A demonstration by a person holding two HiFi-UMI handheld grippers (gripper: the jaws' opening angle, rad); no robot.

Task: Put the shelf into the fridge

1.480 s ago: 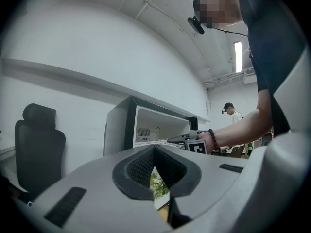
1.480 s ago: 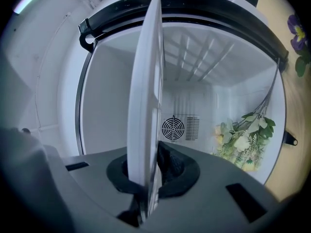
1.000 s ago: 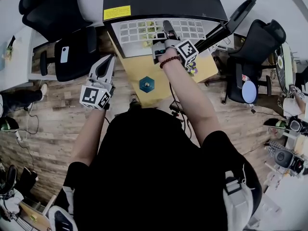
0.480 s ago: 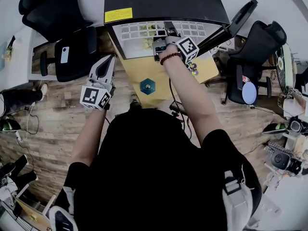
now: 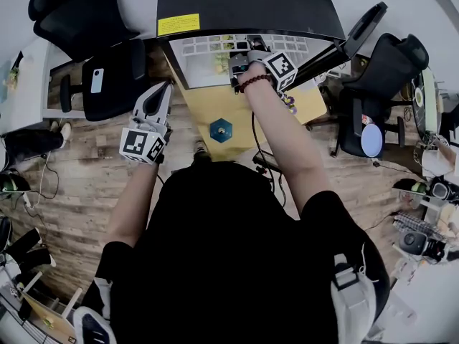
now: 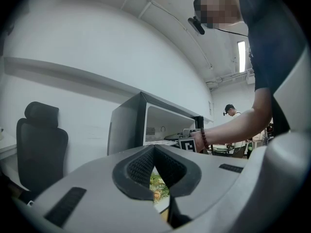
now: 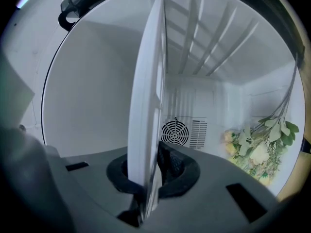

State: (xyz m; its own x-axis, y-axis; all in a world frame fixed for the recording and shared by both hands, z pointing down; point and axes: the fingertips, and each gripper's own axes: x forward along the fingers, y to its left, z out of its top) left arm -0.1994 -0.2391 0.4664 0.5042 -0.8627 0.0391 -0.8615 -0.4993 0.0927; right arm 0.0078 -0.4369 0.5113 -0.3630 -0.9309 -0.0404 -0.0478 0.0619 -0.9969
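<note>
— Since a second ago, my right gripper (image 5: pixel 242 57) has pushed the shelf (image 5: pixel 204 52) deeper into the fridge (image 5: pixel 244 6), jaws pinching its near edge.
— And the other?
— Off aside, my left gripper (image 5: pixel 159 95) hangs empty, jaws pressed together.

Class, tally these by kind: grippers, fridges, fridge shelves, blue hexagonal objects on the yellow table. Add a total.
grippers: 2 (left gripper, right gripper)
fridge: 1
shelf: 1, clamped in the right gripper
blue hexagonal object: 1
total: 5
</note>
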